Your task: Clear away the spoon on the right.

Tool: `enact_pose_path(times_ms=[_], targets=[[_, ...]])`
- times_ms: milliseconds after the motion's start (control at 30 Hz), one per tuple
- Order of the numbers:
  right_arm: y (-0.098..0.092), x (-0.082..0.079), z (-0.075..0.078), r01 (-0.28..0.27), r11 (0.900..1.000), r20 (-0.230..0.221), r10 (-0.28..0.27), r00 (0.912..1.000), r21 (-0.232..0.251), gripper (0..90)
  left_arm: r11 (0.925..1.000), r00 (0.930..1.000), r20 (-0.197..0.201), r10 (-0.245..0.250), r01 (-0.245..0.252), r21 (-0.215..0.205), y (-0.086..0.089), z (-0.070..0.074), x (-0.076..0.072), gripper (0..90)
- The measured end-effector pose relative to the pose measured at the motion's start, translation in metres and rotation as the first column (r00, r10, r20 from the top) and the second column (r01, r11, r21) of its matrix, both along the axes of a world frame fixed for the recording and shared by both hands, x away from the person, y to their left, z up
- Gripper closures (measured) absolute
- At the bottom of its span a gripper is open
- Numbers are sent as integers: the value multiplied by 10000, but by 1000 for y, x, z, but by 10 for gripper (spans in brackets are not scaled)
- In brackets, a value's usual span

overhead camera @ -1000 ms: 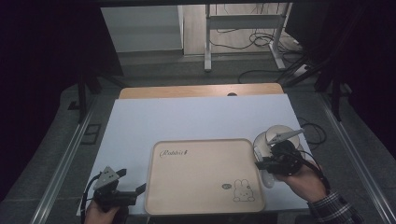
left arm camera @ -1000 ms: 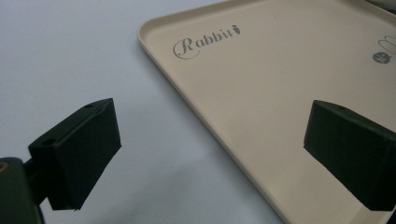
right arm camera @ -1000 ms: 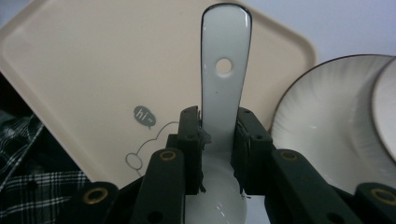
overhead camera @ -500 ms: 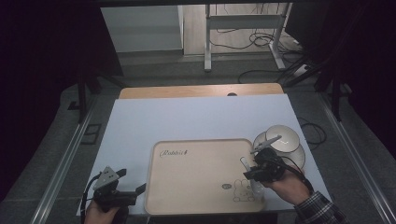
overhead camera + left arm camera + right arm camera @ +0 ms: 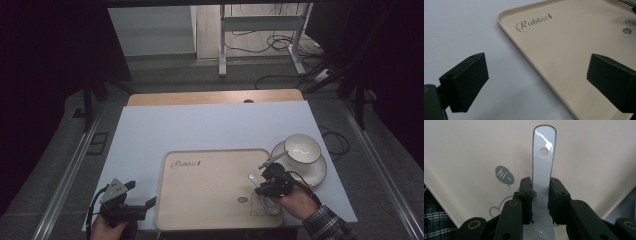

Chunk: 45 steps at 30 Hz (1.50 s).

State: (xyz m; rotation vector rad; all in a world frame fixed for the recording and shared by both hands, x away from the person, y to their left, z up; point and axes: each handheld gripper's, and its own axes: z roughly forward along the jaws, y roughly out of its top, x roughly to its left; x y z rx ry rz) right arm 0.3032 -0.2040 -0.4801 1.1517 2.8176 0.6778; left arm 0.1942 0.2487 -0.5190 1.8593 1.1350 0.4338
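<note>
A white ceramic spoon (image 5: 543, 170) is clamped between the jaws of the right hand-held gripper (image 5: 263, 186), the pads being pressed against both sides of its handle. In the right gripper view the handle is seen rising straight out from between the jaws, with a small round hole near its far end, and the beige tray (image 5: 474, 150) lies behind it, printed there with a grey speech bubble reading "hi~" (image 5: 504, 175). In the high view the spoon (image 5: 255, 180) is held over the near right part of the tray (image 5: 200, 200), close to the printed rabbit drawing, with its handle end pointed toward the tray's middle.

A white bowl (image 5: 302, 148) is set on a saucer (image 5: 320, 172) on the desk (image 5: 210, 125), just beside the tray's far right corner.

The left hand-held gripper (image 5: 140, 202) is held at the near left edge of the desk, beside the tray's left rim, with its jaws spread wide apart and nothing between them. In the left gripper view the tray rim (image 5: 524, 47) and the word "Rabbit" (image 5: 534, 22) are seen between the two jaws.
</note>
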Motion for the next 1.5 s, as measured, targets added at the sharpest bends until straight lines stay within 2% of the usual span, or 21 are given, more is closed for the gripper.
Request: enact_pose_path(times_ms=[167, 267, 300, 367, 400, 467, 500, 567, 867, 967, 1167, 1500], targets=[[-2, 1, 0, 214, 9995, 69, -215, 9997, 244, 669, 10000, 10000, 1, 4, -4, 5, 0, 0, 0, 35], [-6, -1, 10, 153, 9983, 567, -185, 9982, 564, 677, 10000, 10000, 8, 2, -2, 27, 0, 0, 0, 35], [-6, -1, 10, 153, 9983, 567, -185, 9982, 564, 677, 10000, 10000, 8, 2, -2, 27, 0, 0, 0, 35], [-7, -4, 12, 31, 9982, 855, -82, 9963, 593, 725, 10000, 10000, 18, -5, 5, 43, 0, 0, 0, 35], [-7, -9, 11, -176, 9975, 1136, 97, 9935, 687, 782, 10000, 10000, 17, -3, 3, 49, 0, 0, 0, 35], [-6, -11, 9, -238, 9974, 1208, 155, 9926, 676, 817, 10000, 10000, 17, -4, 4, 54, 0, 0, 0, 35], [-4, -16, 4, -500, 9971, 1458, 412, 9884, 573, 876, 10000, 10000, 16, -8, 8, 60, 0, 0, 0, 35], [-2, -18, -2, -586, 9966, 1563, 489, 9865, 578, 897, 10000, 10000, 18, -7, 7, 70, -1, 0, 0, 35], [3, -19, -21, -678, 9927, 1707, 500, 9841, 1000, 900, 10000, 10000, 12, -5, 5, 58, 0, 0, 0, 35], [4, -19, -24, -705, 9942, 1755, 553, 9829, 816, 899, 10000, 10000, 29, -24, 24, 95, -1, 0, 0, 36], [-1, -17, -25, -505, 9957, 1912, 349, 9809, 775, 899, 9999, 10000, 53, -38, 37, 141, -1, 0, 0, 36], [-9, -11, -27, -99, 9966, 1882, -58, 9821, 823, 897, 9997, 9999, 79, -77, 75, 228, -2, 0, -1, 36]])
